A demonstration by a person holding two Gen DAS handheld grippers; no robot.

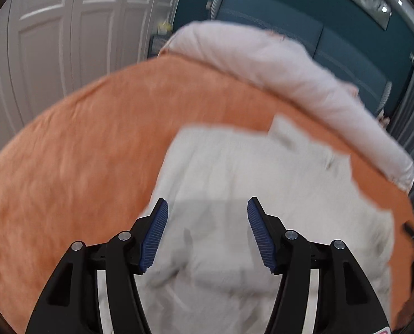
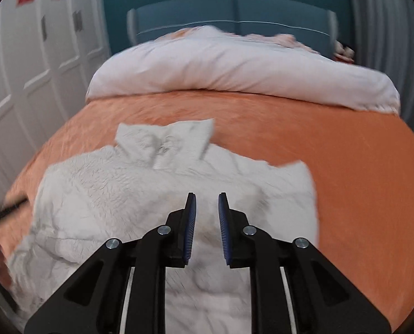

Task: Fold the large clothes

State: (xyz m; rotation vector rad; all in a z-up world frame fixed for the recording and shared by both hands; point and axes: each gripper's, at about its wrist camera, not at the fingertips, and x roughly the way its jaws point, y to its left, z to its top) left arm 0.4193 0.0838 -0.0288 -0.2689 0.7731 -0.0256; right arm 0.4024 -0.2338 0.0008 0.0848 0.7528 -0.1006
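A white fleece jacket with a collar and zip lies crumpled on an orange bedspread. It also shows in the left wrist view, blurred by motion. My left gripper is wide open and empty, above the jacket's near part. My right gripper is open with a narrow gap and empty, above the jacket's near right part. Neither gripper touches the fabric as far as I can see.
A rolled pale pink duvet lies across the head of the bed before a blue headboard. White wardrobe doors stand to the left, grey curtains to the right.
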